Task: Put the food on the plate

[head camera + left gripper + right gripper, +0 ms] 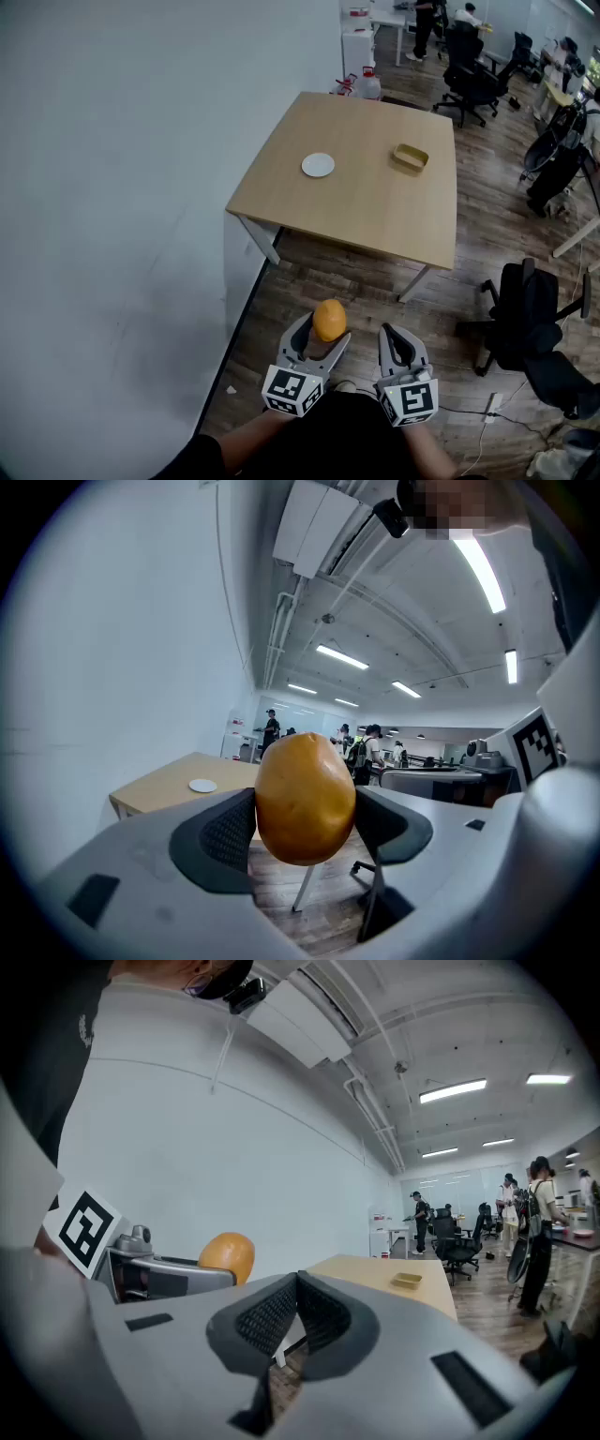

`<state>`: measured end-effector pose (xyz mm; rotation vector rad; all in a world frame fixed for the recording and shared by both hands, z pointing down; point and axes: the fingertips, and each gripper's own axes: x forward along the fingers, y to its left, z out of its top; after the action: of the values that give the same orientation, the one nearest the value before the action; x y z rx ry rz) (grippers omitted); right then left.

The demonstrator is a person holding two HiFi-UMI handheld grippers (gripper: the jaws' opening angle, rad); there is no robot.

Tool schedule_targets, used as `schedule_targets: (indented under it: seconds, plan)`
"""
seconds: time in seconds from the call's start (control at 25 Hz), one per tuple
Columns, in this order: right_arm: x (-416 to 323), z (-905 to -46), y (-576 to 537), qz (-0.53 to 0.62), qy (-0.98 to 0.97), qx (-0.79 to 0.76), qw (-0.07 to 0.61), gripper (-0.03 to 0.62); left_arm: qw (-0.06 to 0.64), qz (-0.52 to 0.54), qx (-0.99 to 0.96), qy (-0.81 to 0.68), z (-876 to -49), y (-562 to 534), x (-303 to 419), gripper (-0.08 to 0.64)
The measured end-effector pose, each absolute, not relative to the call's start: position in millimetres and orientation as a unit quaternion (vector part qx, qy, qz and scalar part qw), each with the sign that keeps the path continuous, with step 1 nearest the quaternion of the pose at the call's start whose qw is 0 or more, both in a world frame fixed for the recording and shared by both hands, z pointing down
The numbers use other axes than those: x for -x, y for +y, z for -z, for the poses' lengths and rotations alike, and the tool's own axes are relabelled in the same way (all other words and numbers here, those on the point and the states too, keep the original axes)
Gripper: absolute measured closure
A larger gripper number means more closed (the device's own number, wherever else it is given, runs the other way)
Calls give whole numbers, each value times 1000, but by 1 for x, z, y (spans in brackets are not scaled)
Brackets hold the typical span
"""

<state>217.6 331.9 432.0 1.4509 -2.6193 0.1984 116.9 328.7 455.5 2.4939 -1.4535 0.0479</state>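
Food [329, 320] was clamped between jaws of left gripper [305, 829], well short of table [367, 212]. Right gripper [296, 1309] was pinched closed, empty. Plate [318, 165] was set on table's left part. Firm grip was judged needed through approach, with food lowered onto plate centre before release.

Tan tray [410, 157] contents too small.

Left gripper [322, 334] fingers [225, 841] clamped on the food [329, 319], right gripper [401, 336] fingers [267, 1321] pressed together, both side by side
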Motion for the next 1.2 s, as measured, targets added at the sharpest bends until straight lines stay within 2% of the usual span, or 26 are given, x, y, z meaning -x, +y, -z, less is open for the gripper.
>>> schedule_targets:
  seconds: [0.52, 0.84, 1.2]
  plan:
    - [-245, -457, 320, -97, -859, -493, 92, 532, 132, -19, -848, -513, -467, 315, -127, 230]
    - [-221, -479, 285, -116, -851, -498, 122, 532, 137, -35, -850, -507, -490, 260, -92, 230]
    - [-183, -498, 184, -127, -831, -521, 150, 533, 137, -47, -852, -503, -507, 157, -37, 230]
